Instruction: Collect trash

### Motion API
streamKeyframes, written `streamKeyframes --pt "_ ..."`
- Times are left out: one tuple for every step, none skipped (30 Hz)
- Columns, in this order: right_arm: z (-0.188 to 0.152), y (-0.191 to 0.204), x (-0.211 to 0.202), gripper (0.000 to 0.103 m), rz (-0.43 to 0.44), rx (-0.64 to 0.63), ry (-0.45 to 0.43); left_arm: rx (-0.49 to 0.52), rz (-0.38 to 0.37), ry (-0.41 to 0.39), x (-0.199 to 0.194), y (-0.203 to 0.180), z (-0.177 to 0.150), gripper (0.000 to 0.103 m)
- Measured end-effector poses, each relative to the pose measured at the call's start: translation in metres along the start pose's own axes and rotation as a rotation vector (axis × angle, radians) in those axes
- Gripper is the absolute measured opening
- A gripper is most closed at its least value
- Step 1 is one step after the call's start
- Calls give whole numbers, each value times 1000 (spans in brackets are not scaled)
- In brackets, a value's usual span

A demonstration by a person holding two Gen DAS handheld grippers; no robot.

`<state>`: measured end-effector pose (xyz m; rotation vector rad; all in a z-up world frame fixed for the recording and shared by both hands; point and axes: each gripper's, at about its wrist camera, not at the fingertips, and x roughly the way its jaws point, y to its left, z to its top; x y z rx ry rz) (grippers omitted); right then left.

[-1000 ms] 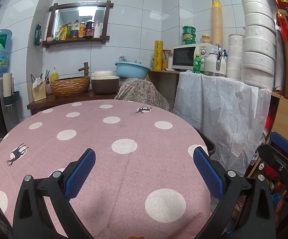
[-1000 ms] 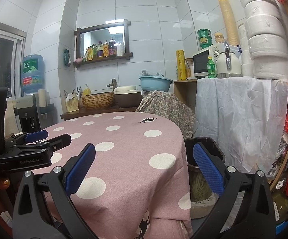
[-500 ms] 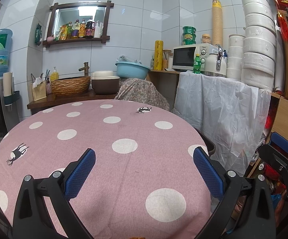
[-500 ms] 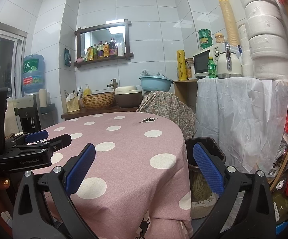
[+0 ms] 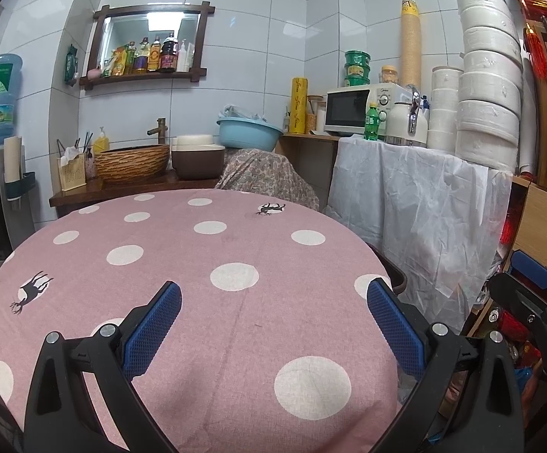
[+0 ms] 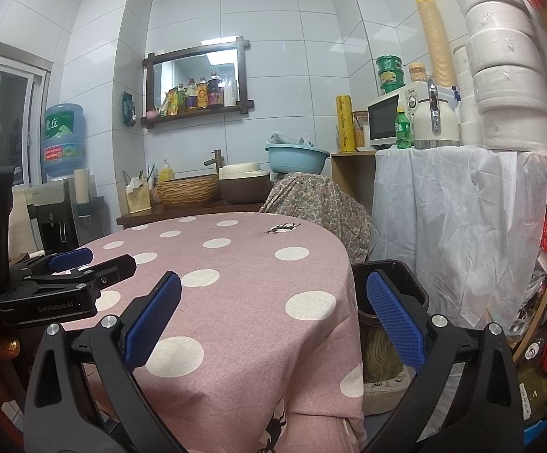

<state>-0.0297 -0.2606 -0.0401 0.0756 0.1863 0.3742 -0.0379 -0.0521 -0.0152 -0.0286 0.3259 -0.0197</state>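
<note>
A round table with a pink polka-dot cloth (image 5: 213,264) fills the left wrist view; no trash shows on it. My left gripper (image 5: 273,302) hangs open and empty above the table's near part; it also shows at the left of the right wrist view (image 6: 65,268). My right gripper (image 6: 273,302) is open and empty over the table's right edge (image 6: 334,287). A dark trash bin (image 6: 394,275) stands on the floor right of the table, behind my right finger. Its inside shows brownish content.
A cabinet draped in white cloth (image 6: 458,219) stands right of the bin, bearing a microwave (image 5: 360,107), a green bottle (image 6: 404,128), a kettle and stacked white containers (image 5: 489,87). A sink counter (image 5: 133,185) and water dispenser (image 6: 62,139) stand behind the table.
</note>
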Motion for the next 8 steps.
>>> streamKeyframes --pt "0 0 0 97 -1 0 0 0 3 1 0 0 0 98" --pt "0 0 0 97 -1 0 0 -3 8 4 1 -1 1 98" --pt "0 0 0 97 -1 1 1 -7 12 6 1 -1 1 98" --pt "0 0 0 97 0 1 1 -13 12 8 1 0 1 98" --pt "0 0 0 97 2 1 1 -16 12 8 1 0 1 98" --pt "0 0 0 97 2 0 1 -15 14 7 1 0 1 98" --pt "0 0 0 97 2 0 1 -13 16 5 1 -1 1 98" --pt "0 0 0 97 3 0 1 -11 15 4 1 -1 2 98"
